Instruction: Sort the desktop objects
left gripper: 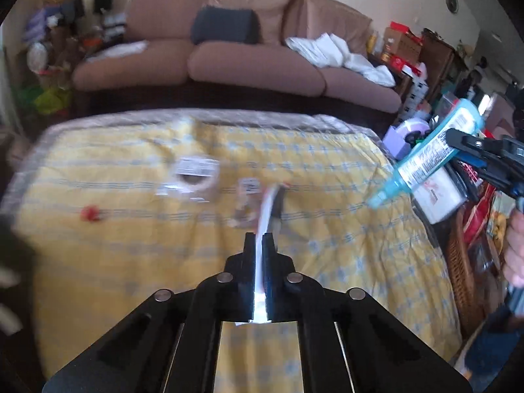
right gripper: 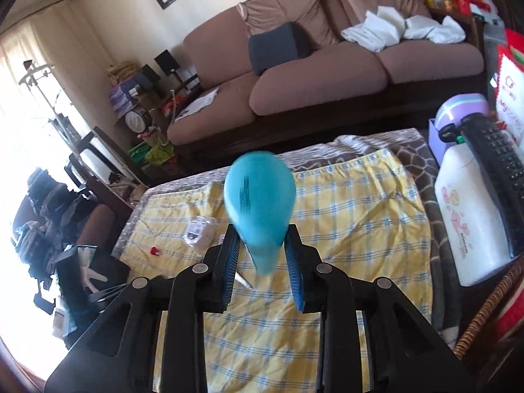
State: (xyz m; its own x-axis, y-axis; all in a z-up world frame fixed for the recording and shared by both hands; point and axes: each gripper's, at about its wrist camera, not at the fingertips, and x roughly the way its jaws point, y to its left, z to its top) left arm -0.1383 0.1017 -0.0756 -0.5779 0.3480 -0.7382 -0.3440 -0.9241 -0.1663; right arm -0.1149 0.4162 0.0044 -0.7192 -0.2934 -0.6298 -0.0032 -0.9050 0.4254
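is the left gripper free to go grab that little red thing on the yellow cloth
Probably not yet: the left gripper is shut on a thin white packet. The path to the red thing looks clear.

Brown sofa (right gripper: 327, 75), cream wall (right gripper: 108, 26), bright curtained window (right gripper: 29, 75)

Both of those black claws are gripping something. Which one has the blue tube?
The right gripper is clamped on the blue tube. The left gripper is shut on a thin white flat item instead.
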